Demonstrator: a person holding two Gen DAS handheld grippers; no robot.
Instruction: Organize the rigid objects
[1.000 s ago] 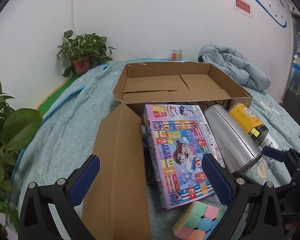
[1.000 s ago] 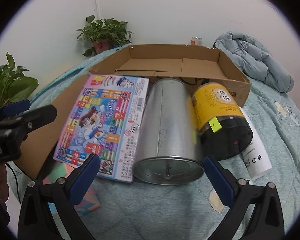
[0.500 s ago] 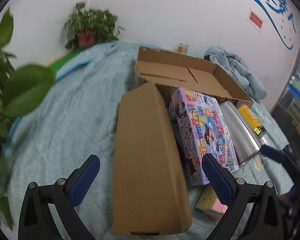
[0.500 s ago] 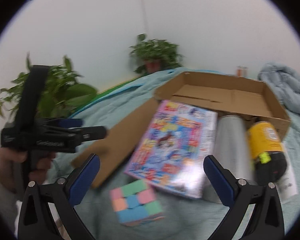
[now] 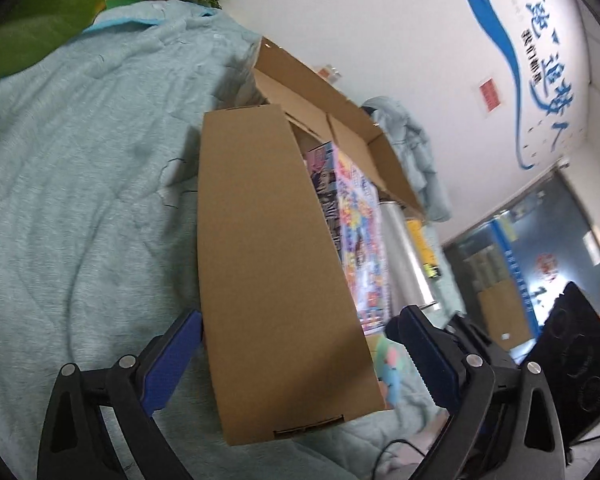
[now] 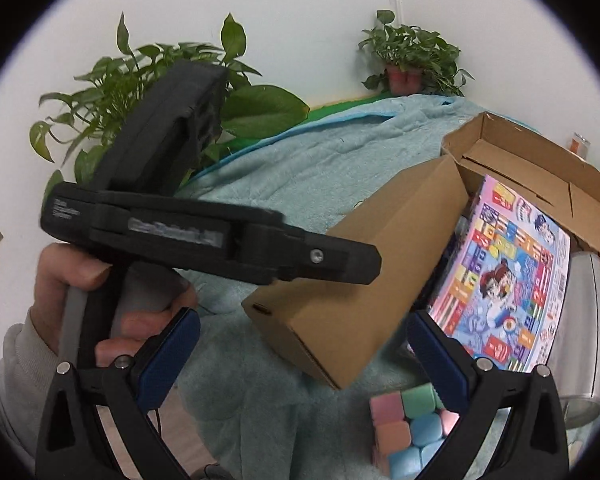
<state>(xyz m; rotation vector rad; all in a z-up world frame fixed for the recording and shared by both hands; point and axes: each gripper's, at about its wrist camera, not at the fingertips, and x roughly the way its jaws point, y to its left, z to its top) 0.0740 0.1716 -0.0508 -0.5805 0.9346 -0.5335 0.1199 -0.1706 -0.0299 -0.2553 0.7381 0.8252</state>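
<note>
A long brown cardboard box lies on the teal blanket, its near end between the fingers of my left gripper. The jaws are closing, and the pads stand a little off the box's sides. Beside it lean a colourful game box, a steel cylinder and a yellow can. Behind them sits an open flat carton. My right gripper is open over the brown box's end. A pastel cube lies just inside its right finger.
The teal blanket spreads wide to the left. Potted plants stand along the white wall. A pale blue jacket is heaped behind the carton. A hand holds the left tool, which crosses the right wrist view.
My left gripper has rolled and moved onto the brown box, which now fills the space between its fingers. My right gripper has swung left, from the steel cylinder to the brown box and cube.
</note>
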